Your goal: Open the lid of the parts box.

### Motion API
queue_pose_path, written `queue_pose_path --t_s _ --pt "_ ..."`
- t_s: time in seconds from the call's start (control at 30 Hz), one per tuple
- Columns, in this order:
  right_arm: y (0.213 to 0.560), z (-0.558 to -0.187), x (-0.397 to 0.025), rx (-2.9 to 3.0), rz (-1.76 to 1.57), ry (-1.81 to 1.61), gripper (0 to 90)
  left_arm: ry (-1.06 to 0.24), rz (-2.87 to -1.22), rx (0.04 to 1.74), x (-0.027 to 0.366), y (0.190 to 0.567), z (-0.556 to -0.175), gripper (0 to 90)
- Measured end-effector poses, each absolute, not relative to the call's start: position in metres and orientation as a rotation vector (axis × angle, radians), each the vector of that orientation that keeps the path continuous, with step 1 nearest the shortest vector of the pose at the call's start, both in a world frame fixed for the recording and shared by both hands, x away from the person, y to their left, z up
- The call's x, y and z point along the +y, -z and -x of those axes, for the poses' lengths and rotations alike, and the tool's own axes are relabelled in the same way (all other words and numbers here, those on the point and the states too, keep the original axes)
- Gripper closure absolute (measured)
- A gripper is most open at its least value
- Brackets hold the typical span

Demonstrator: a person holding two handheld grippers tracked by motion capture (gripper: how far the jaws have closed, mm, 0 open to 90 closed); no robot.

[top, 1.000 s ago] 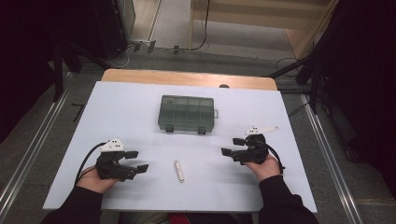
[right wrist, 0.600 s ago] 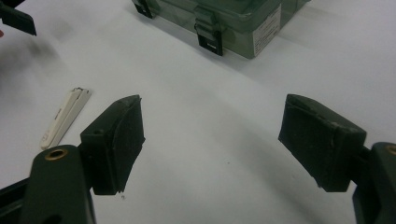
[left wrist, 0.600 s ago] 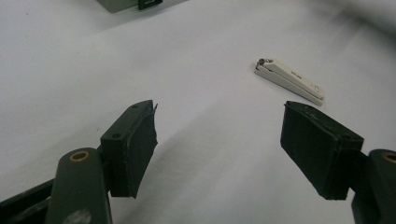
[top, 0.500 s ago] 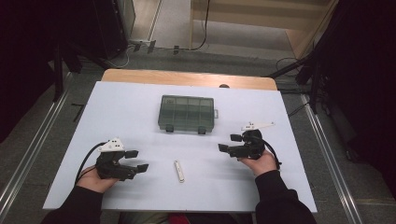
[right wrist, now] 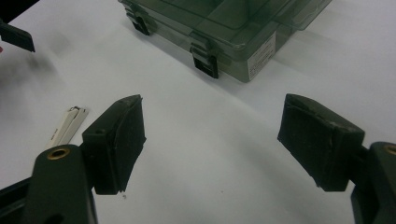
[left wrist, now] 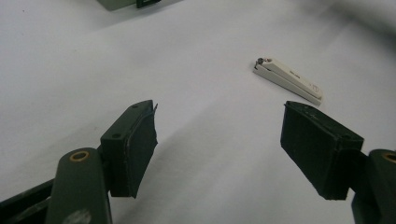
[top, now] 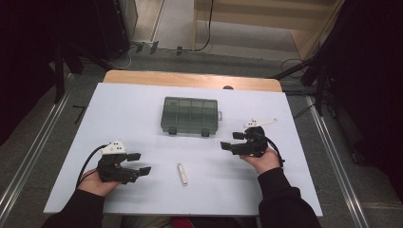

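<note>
the white nail clipper (top: pixel 182 174) lies on the white table (top: pixel 142 104) between my hands, its long axis running roughly 12 to 6 in the high view. it sits at about 3 o'clock from my left gripper (top: pixel 139 163) and 8 o'clock from my right gripper (top: pixel 231 141), the left somewhat nearer. both are spread wide and empty, the closed green compartment box (top: pixel 190 115) lies beyond at 12, and i can't read the clipper's faint print or the box's label.

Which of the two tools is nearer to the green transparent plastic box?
The right tool, held beside the box's front right corner. The left tool sits lower, toward the table's near edge.
</note>
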State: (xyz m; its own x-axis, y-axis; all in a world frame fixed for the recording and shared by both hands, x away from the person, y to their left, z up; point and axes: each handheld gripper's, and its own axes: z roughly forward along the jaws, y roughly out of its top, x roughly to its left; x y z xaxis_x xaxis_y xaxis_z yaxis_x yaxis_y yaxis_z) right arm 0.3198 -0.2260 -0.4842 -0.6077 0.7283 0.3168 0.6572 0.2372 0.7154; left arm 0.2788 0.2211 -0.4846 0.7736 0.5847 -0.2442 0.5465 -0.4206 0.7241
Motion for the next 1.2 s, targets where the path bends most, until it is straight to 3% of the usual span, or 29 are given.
queue_pose_path --t_s 0.9,0.97,1.0,1.03,1.07,1.1,1.2 --pt "0.483 -0.352 -0.214 2.418 -1.368 -1.272 33.4 -0.048 -2.121 0.845 0.220 0.486 -0.279 26.3" --pt "0.483 -0.354 -0.214 2.424 -1.360 -1.250 39.9 -0.051 -2.115 0.847 0.221 0.485 -0.279 26.3" --pt "0.484 -0.356 -0.213 2.422 -1.359 -1.237 49.9 -0.050 -2.111 0.847 0.221 0.485 -0.280 26.3" --pt "0.484 -0.356 -0.213 2.422 -1.359 -1.237 49.9 -0.050 -2.111 0.847 0.221 0.485 -0.280 26.3" --pt "0.486 -0.357 -0.211 2.429 -1.361 -1.214 58.6 -0.049 -2.111 0.847 0.221 0.485 -0.280 26.3" --pt "0.486 -0.357 -0.211 2.429 -1.361 -1.214 58.6 -0.050 -2.111 0.849 0.221 0.485 -0.280 26.3" --pt "0.491 -0.359 -0.207 2.470 -1.376 -1.173 69.9 -0.050 -2.116 0.844 0.221 0.485 -0.279 26.3"
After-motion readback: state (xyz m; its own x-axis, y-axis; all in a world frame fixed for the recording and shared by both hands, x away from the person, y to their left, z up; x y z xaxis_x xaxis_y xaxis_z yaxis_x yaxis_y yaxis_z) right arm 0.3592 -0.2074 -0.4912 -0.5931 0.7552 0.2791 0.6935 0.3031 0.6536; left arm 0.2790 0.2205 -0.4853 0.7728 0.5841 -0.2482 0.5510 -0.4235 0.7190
